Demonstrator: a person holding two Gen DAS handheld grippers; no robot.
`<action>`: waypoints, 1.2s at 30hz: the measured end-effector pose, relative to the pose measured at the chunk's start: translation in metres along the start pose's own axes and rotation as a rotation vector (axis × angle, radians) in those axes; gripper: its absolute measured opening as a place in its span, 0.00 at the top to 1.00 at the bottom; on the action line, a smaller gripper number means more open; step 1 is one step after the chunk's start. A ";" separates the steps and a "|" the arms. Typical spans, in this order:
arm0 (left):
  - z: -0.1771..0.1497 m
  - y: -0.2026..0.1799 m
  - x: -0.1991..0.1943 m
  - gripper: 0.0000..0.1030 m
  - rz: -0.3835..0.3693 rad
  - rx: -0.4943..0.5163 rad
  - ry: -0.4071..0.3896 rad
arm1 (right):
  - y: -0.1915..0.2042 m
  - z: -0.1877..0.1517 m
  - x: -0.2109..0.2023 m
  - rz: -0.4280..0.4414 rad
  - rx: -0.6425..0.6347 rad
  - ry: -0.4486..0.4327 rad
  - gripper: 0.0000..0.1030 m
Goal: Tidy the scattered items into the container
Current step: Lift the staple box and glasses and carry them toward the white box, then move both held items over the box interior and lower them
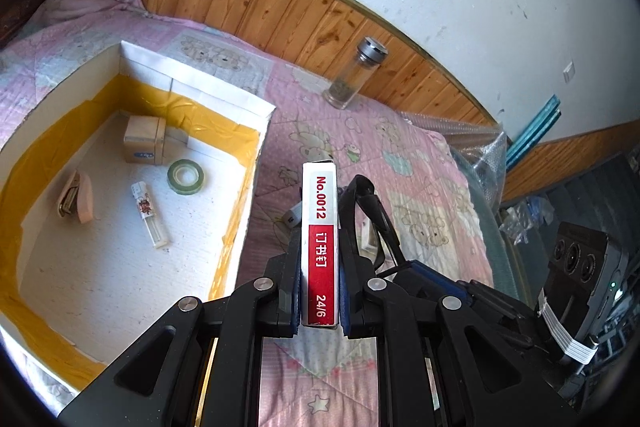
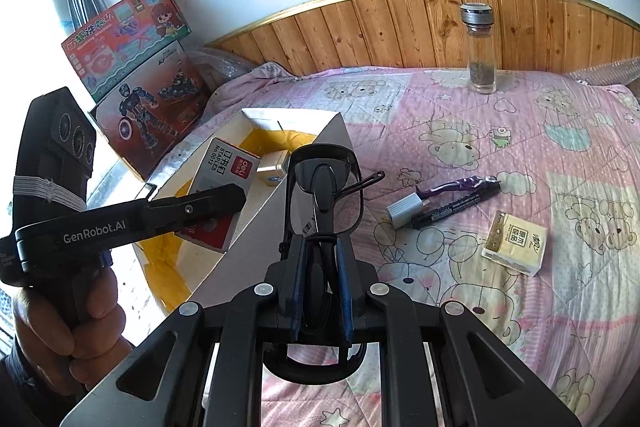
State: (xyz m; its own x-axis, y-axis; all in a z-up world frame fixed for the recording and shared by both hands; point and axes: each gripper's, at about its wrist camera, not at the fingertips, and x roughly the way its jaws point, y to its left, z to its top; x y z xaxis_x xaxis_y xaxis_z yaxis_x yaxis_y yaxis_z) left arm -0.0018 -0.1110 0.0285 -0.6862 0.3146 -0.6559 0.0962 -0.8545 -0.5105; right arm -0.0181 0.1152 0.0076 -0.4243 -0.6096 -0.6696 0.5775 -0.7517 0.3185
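My left gripper [image 1: 320,247] is shut on a red and white staples box [image 1: 320,227], held upright just right of the white cardboard container [image 1: 192,79]. In the right wrist view the same staples box [image 2: 224,167] hangs over the container's [image 2: 288,115] opening. My right gripper [image 2: 320,247] is shut on folded black glasses [image 2: 326,179], beside the container's near wall. Inside the container lie a small beige box [image 1: 142,143], a tape roll [image 1: 185,177], a lighter [image 1: 150,215] and a pink stapler [image 1: 78,197].
On the pink quilt lie a white charger plug [image 2: 404,213], a black marker [image 2: 456,205], a purple item [image 2: 452,183] and a tissue pack [image 2: 514,243]. A glass jar [image 2: 480,47] stands by the wooden panelling. Toy boxes [image 2: 140,67] lean at the far left.
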 end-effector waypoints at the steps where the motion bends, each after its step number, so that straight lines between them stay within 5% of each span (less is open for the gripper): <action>1: 0.000 0.002 -0.002 0.86 0.001 -0.002 -0.002 | 0.002 0.000 0.000 0.000 -0.004 -0.002 0.84; 36: 0.012 0.081 -0.048 0.86 0.035 -0.111 -0.075 | 0.080 0.018 0.008 0.040 -0.090 -0.047 0.84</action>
State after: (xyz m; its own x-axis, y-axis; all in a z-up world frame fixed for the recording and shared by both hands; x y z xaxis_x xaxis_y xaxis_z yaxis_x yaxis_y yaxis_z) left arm 0.0300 -0.2002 0.0249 -0.7325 0.2501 -0.6332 0.1977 -0.8118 -0.5494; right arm 0.0121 0.0457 0.0399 -0.4303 -0.6515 -0.6249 0.6542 -0.7020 0.2815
